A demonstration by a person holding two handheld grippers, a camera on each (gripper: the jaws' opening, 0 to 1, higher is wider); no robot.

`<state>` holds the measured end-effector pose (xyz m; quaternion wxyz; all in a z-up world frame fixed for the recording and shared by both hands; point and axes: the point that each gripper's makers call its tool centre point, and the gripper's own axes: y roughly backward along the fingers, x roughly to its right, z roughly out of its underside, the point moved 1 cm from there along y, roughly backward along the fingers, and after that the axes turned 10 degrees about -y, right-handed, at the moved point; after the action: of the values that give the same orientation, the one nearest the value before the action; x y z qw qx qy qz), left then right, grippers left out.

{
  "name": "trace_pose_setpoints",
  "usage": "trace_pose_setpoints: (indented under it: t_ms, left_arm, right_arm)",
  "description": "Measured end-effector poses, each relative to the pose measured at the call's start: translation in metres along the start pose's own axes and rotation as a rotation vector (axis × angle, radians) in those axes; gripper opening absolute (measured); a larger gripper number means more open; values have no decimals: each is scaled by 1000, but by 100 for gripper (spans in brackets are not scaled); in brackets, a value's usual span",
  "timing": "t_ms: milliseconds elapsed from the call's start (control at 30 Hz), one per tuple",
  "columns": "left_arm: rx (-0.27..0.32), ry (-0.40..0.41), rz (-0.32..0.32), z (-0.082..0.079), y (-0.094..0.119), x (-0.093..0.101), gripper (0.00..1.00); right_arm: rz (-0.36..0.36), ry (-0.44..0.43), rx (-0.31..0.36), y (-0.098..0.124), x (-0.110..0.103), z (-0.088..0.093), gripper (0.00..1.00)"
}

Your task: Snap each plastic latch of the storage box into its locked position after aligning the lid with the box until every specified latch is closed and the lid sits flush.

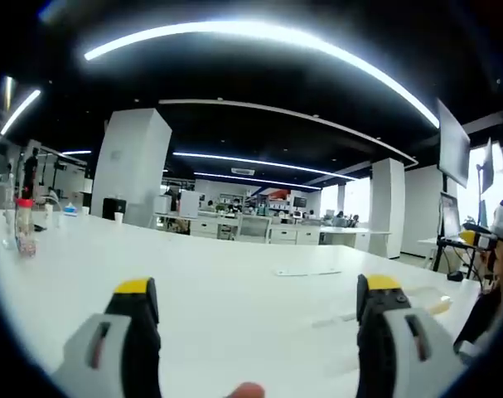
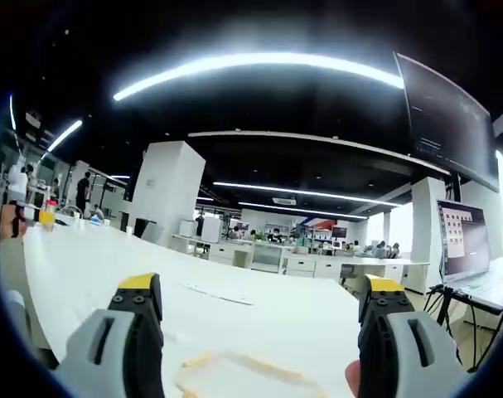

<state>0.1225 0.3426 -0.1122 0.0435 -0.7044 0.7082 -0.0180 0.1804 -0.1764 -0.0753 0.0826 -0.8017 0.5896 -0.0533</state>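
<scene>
Surface [image 1: 234,298] — white and broad — serves as the reference for everything here. In the left gripper view, the left gripper [image 1: 259,303] hovers above it with jaws spread wide, holding nothing; a flat clear lid [image 1: 307,271] lies on the surface beyond the jaws. In the right gripper view, the right gripper [image 2: 259,303] hangs over the same surface, jaws wide and empty — a clear, yellow-edged storage box [image 2: 247,373] sits on the surface just below and between them.
</scene>
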Motion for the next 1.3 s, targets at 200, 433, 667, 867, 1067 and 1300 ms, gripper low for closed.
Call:
trace_pose_setpoints:
  t_ms: [200,433,667,867,1067,1300]
  left_arm:
    - [-8,4,12,2,-1,3,100]
    - [-8,-1,18,1,-2,4,100]
    - [-14,-2,27,2,-4,5,100]
    - [-18,3,31,4,-5,6,100]
    - [-12,8,31,6,-7,5,100]
    - [-17,2,52,7,-9,10,100]
  right_arm:
    - [-19,-8,-22,-1,1,5,100]
    - [-3,-10,-3,0,5,0,100]
    - [4,-4,1,0,8,-2,100]
    - [-12,2,-5,-1,6,0,100]
    - [0,-2,-2,-1,12,0,100]
    - [29,-6,9,4,21,-4,100]
